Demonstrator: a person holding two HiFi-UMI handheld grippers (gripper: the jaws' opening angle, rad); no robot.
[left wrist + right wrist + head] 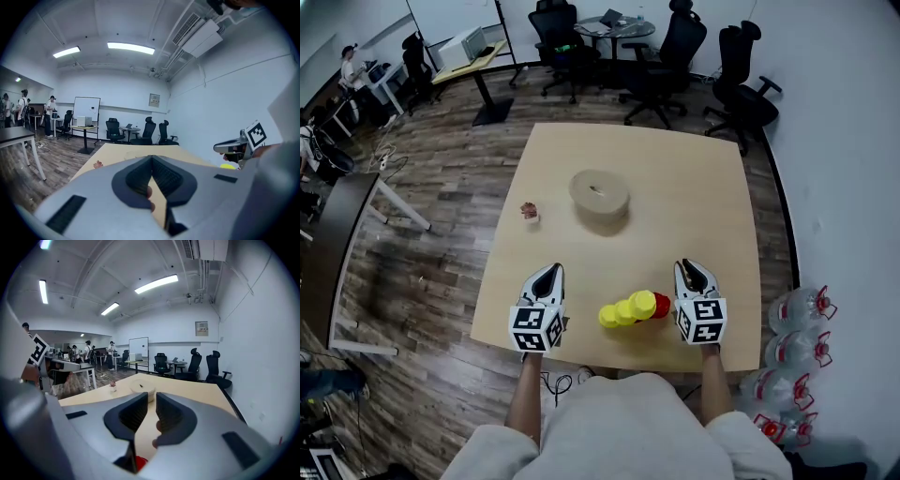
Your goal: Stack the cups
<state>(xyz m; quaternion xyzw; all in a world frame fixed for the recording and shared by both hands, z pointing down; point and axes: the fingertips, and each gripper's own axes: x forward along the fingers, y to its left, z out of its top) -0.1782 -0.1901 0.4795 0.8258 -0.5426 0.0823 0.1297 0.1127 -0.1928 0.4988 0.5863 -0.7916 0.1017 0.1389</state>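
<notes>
The table (694,187) has a plain, pale wood colour. On it the yellow cups (628,309) are bright and without pattern, and the red cup (661,305) beside them is of a strong red. The thick round disc (599,195) is beige, a little darker than the table. The small object (530,212) is reddish brown on white. The left gripper (548,278) and the right gripper (694,272) are light grey, with black ribbed lining at the jaws; their cubes are white with black square markers. The floor (441,253) shows dark brown planks. The office chairs (675,47) are black. The water bottles (797,309) are clear with red handles.
</notes>
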